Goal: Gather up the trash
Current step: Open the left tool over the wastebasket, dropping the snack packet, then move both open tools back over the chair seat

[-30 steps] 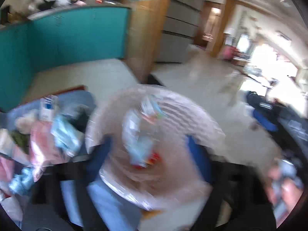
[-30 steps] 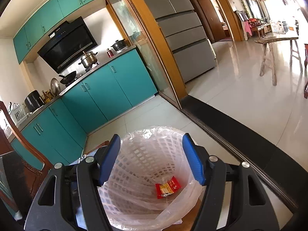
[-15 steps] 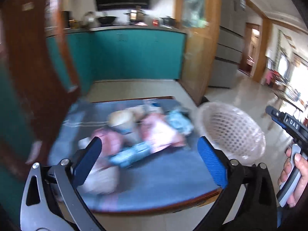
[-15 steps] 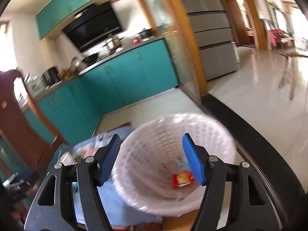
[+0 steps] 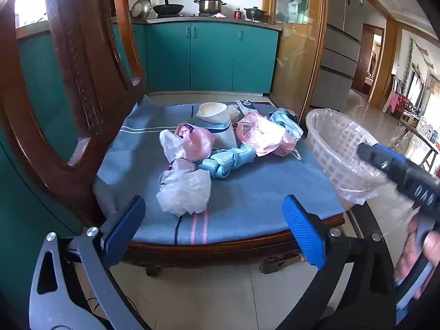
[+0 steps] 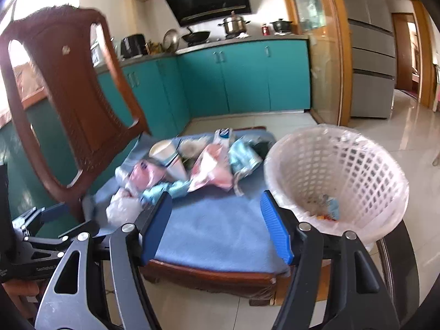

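The trash is a loose heap of crumpled plastic bags and wrappers on the blue cushion (image 5: 247, 192) of a dark wooden chair (image 5: 82, 96). Nearest is a crumpled white plastic bag (image 5: 183, 192), lying just ahead of the left claw (image 5: 214, 231) and a little to its left side. Beyond it lie a pink plastic bag (image 5: 196, 141), a twisted light-blue cloth or wrapper (image 5: 227, 161), a second pink-and-white bag (image 5: 264, 134) and a white paper cup on its side (image 5: 213, 114).

Both claws are spread wide and carry nothing. The right claw (image 6: 216, 227) hangs over the cushion's bare front part, the heap ahead and to its left. Off its right finger stands the white lattice plastic basket lined with a clear bag (image 6: 338, 181), with a few scraps already at the bottom.

The step in hand looks like picking the next piece. The left claw seems best placed: ease forward and down so the white bag sits between the fingers, close on a good bunch of film, then carry it rightward to the basket.
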A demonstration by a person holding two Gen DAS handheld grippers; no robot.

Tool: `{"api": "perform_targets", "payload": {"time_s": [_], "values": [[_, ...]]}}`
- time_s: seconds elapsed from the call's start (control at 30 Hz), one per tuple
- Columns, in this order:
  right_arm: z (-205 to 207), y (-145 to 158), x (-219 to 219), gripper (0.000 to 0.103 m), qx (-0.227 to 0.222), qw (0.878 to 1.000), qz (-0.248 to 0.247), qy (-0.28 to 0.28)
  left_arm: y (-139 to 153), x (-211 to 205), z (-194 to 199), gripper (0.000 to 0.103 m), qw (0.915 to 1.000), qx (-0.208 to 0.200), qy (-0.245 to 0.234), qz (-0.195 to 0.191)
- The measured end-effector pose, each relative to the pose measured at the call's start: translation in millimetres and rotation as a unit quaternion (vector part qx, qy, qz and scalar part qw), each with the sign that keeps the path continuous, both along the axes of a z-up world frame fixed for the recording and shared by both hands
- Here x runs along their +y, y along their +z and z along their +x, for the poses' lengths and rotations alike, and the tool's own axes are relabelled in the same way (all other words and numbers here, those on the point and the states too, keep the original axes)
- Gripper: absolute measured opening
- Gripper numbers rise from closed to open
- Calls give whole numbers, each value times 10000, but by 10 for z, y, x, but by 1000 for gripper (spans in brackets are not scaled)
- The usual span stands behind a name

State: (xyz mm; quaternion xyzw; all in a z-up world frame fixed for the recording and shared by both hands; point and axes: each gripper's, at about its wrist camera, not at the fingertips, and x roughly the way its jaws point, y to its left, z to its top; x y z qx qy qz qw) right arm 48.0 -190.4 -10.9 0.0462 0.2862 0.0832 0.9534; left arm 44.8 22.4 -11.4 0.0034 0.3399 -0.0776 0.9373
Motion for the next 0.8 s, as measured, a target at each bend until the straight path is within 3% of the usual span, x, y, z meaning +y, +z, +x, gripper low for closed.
{"api": "perform_targets", "payload": {"time_s": [0.43, 0.8], "values": [[33, -53, -18, 66, 38, 10000, -47, 31, -41, 122, 76, 99, 9987, 238, 224, -378], [14, -66, -46, 66, 28, 10000, -40, 32, -80, 47, 107, 99, 9991, 267, 171, -294]]}}
